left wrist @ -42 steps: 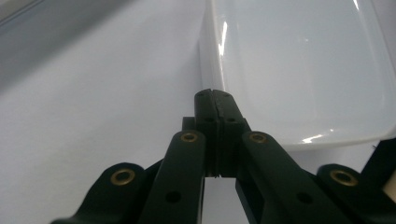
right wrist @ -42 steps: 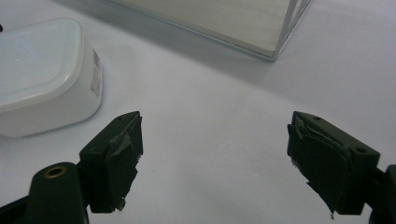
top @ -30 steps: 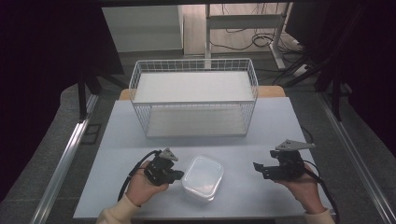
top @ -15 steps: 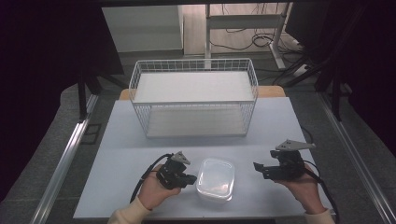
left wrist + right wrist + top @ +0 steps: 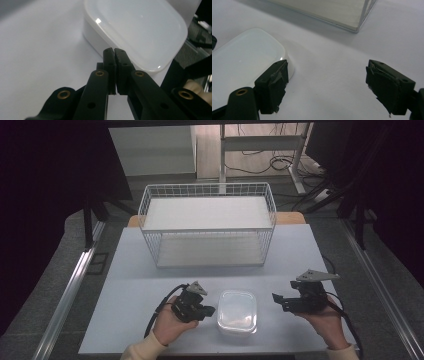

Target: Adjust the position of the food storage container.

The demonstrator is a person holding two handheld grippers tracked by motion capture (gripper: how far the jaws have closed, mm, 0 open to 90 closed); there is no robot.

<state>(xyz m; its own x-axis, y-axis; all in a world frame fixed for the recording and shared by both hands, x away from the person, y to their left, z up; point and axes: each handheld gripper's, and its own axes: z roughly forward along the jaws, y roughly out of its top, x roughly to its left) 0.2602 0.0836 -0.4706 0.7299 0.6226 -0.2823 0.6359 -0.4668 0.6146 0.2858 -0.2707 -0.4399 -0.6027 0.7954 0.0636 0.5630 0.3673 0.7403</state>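
High view: left claw (image 5: 209, 310) pressed together at the lidded container's (image 5: 238, 312) left edge, right claw (image 5: 278, 300) spread apart, bare table (image 5: 130, 285) between.

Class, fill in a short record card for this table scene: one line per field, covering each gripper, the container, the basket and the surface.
Left gripper: fingers shut, tips at the container's left side
Right gripper: fingers open, apart from the container, to its right
Container: white plastic box with lid on, between the grippers
Basket: white wire, at the far side of the table
Table: pale, flat surface
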